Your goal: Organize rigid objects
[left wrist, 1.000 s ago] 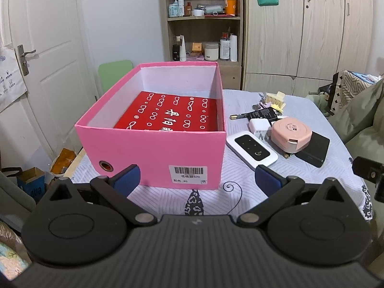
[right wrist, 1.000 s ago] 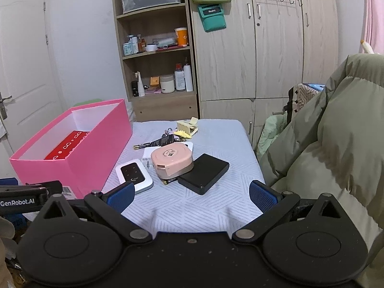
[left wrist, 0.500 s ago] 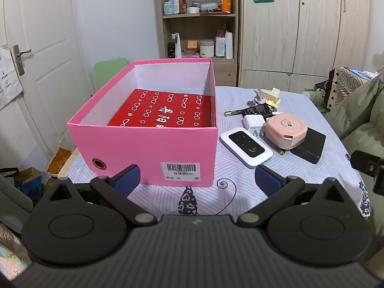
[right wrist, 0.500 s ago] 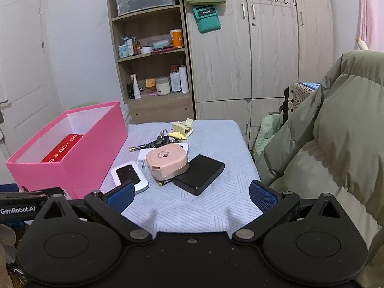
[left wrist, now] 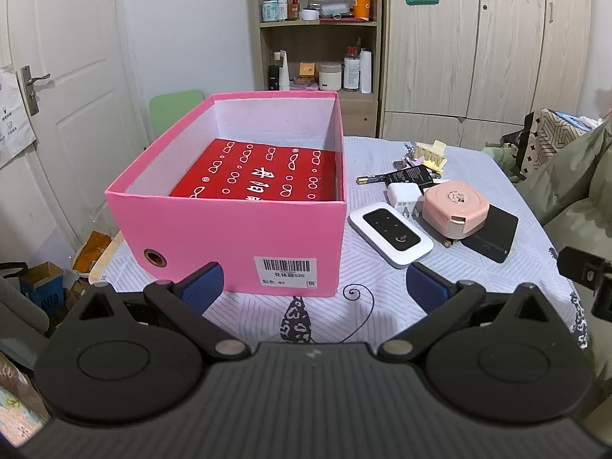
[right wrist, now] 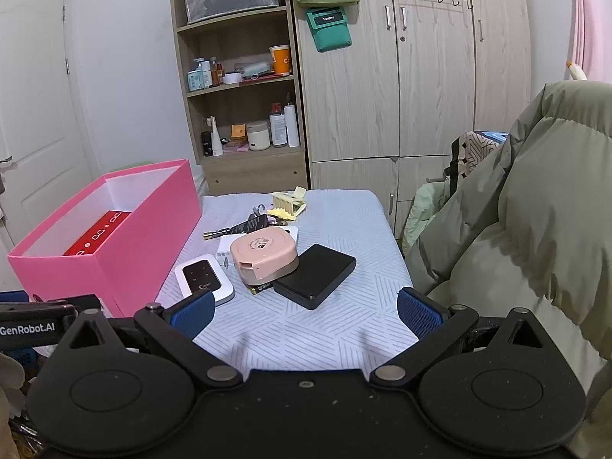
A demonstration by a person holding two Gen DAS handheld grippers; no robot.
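A pink open box (left wrist: 229, 225) (right wrist: 126, 237) stands on the left of the table, with a red patterned lining (left wrist: 260, 172) on its floor. To its right lie a white pocket router (left wrist: 390, 231) (right wrist: 204, 277), a white charger (left wrist: 403, 195), a round pink case (left wrist: 455, 206) (right wrist: 264, 254), a black hard drive (left wrist: 493, 231) (right wrist: 315, 275), a small battery (left wrist: 371, 179) and a yellow hair clip (left wrist: 432, 151) (right wrist: 288, 199). My left gripper (left wrist: 313, 287) is open in front of the box. My right gripper (right wrist: 304, 311) is open short of the black drive.
A wooden shelf unit (right wrist: 241, 88) with bottles and a wardrobe (right wrist: 420, 76) stand behind the table. An olive padded jacket (right wrist: 516, 229) bulks at the right edge. A green chair back (left wrist: 176, 107) and a white door (left wrist: 57, 88) are at the left.
Both grippers have drawn back and risen slightly, so the table looks farther off. Nothing on the table has moved and both stay open.
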